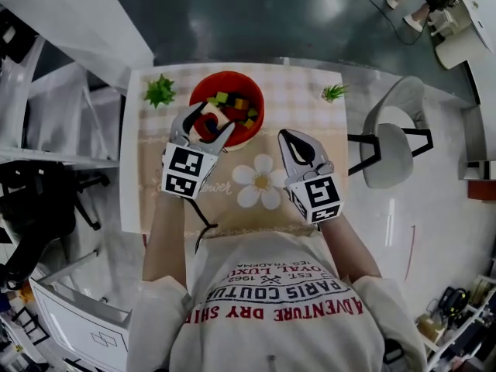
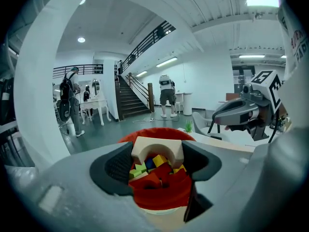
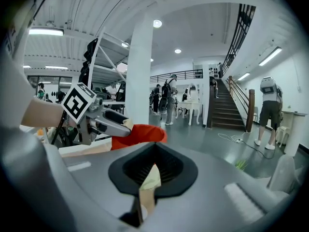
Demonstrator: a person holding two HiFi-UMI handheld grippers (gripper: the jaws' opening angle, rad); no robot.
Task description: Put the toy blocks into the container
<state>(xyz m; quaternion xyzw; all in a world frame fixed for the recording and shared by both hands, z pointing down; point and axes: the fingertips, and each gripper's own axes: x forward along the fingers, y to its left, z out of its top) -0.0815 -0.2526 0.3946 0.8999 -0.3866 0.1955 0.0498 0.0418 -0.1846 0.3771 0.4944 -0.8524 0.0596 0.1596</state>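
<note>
The left gripper (image 1: pixel 208 128) is clamped on a cream arch (image 2: pixel 157 150), its opening facing down, over the near side of the red bowl (image 1: pixel 232 75) of blocks (image 1: pixel 232 101). The drop looks to lie just below and ahead. The right gripper (image 1: pixel 288 136), jaws together and empty, hangs beside the bowl, farther off.

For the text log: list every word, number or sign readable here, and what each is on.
"ADVENTURE DRY SHI...", upside down, cut off: the person's shirt.
"PARIS COUTU...": same shirt.
"EST 1962", tiny, unsure: same shirt.
"...ower", script, start hidden: tablecloth.
Marker cubes: square patterns only, no words.
Red print at the left gripper view's right edge: too blurred to read.
</note>
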